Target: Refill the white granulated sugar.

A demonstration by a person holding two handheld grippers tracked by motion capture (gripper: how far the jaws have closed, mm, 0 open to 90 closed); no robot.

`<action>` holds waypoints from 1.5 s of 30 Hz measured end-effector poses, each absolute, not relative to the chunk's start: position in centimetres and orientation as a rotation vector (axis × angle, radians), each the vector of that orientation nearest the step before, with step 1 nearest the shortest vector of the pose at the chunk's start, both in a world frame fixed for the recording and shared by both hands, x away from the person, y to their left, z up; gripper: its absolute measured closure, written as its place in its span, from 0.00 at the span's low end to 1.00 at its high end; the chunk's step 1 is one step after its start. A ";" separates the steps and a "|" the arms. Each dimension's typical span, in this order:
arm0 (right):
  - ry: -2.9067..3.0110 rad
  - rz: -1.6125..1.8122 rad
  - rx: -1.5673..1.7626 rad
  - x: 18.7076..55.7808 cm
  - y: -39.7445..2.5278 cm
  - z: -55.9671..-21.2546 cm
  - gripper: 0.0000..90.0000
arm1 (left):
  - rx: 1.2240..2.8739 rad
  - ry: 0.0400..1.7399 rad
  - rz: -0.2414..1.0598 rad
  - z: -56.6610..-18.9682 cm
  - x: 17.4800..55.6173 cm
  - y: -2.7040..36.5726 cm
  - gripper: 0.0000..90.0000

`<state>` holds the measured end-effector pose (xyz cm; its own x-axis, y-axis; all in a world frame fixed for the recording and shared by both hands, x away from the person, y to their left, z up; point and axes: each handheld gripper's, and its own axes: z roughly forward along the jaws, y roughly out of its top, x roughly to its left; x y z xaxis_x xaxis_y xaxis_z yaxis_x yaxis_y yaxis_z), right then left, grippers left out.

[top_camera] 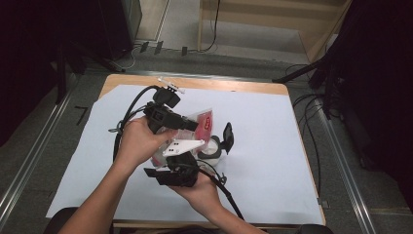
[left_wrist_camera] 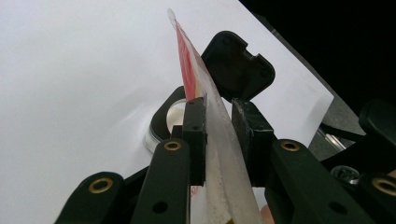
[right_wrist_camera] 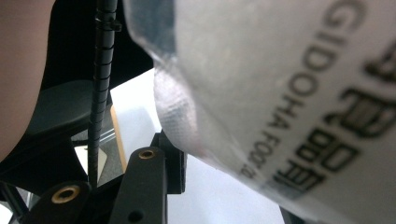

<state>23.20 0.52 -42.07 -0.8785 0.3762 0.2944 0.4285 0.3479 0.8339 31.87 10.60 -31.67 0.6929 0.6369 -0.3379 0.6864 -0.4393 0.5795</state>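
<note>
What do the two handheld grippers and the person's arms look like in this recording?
Both grippers are black plastic. The left gripper has blocky jaw pads and brass-coloured rivets on its links. The right gripper carries a white three-cornered plate on top. A black cable trails from each. The forearms are bare, with no sleeves in view.

Tabletop (top_camera: 287, 90): light wood, seen along the far and right edges. Sheet (top_camera: 263, 161) covering it: plain white, unpatterned.

Left gripper (top_camera: 192, 126): black body, black cable. In the left gripper view its black fingers (left_wrist_camera: 194, 135) carry brass-coloured rivets.

Right gripper (top_camera: 148, 171): black, topped by a light grey three-cornered plate (top_camera: 182, 146).

Packet (top_camera: 204, 122): clear, cloudy plastic with a red printed panel and a trace of yellow. In the right gripper view the packet (right_wrist_camera: 289, 88) is frosted white with dark lettering.

Small container (top_camera: 212, 148): white with a black rim; its hinged lid (top_camera: 227, 136) is black.

Floor (top_camera: 29, 161): grey.
</note>
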 end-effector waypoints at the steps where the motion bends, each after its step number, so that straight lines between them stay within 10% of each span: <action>1: -2.536 -1.596 -0.756 23.2 0.5 -42.1 0.71 | 2.187 1.008 -0.089 -31.7 31.9 10.6 0.85; 45: -2.683 -1.563 -0.572 21.8 1.7 -44.8 0.63 | 2.285 1.016 -0.248 -32.7 32.1 11.7 0.82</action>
<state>21.83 1.71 -44.81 -0.9343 0.3153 0.1665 0.3003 0.4444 0.8440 32.11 11.67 -32.74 0.6866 0.6072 -0.3998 0.7230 -0.5130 0.4626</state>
